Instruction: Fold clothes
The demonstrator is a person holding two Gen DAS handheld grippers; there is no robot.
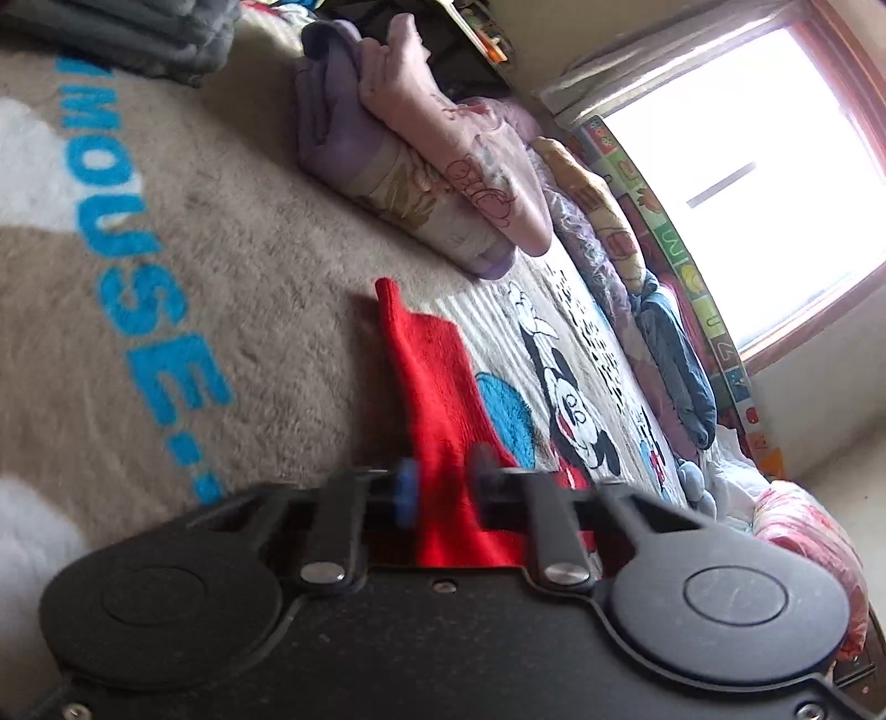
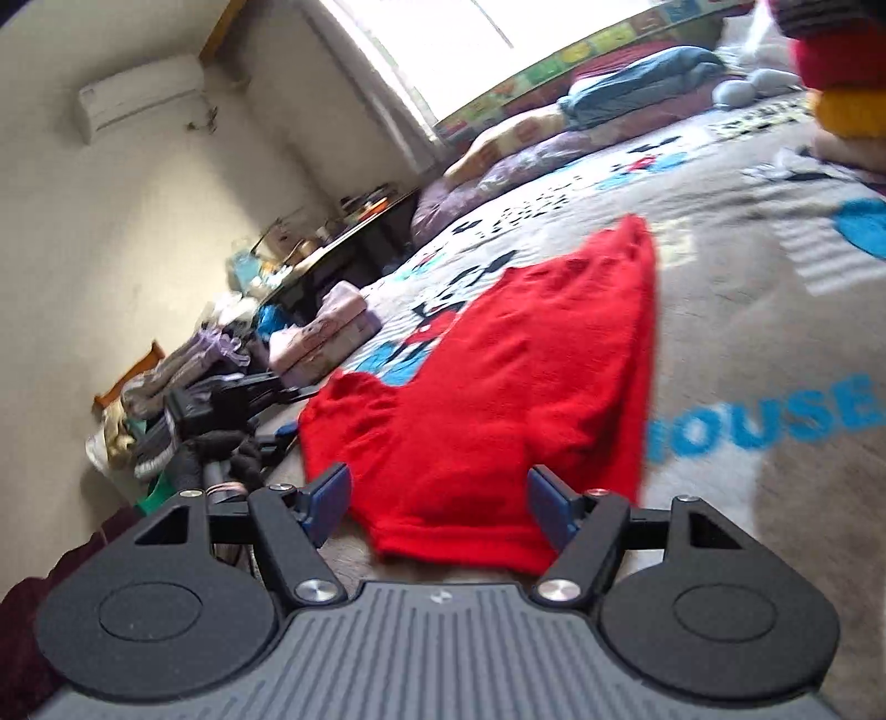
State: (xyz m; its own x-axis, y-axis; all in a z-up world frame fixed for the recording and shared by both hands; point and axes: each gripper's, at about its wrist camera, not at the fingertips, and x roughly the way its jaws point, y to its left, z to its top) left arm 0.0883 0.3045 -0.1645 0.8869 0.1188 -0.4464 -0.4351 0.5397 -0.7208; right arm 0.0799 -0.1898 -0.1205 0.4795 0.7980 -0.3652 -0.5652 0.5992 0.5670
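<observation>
A red knit garment lies spread on a grey cartoon-mouse blanket on the bed. In the left wrist view a strip of it runs back between my left gripper's fingers, which are closed in on the cloth. The right wrist view shows the red garment lying flat, with its near hem between the wide-apart fingers of my right gripper. The blue pads are not pressing the cloth. My left gripper is at the garment's left corner in that view.
Folded purple and pink blankets and a grey stack sit at the bed's far side. Pillows and bedding line the wall under the window. A cluttered low table and a red-yellow clothes stack are nearby.
</observation>
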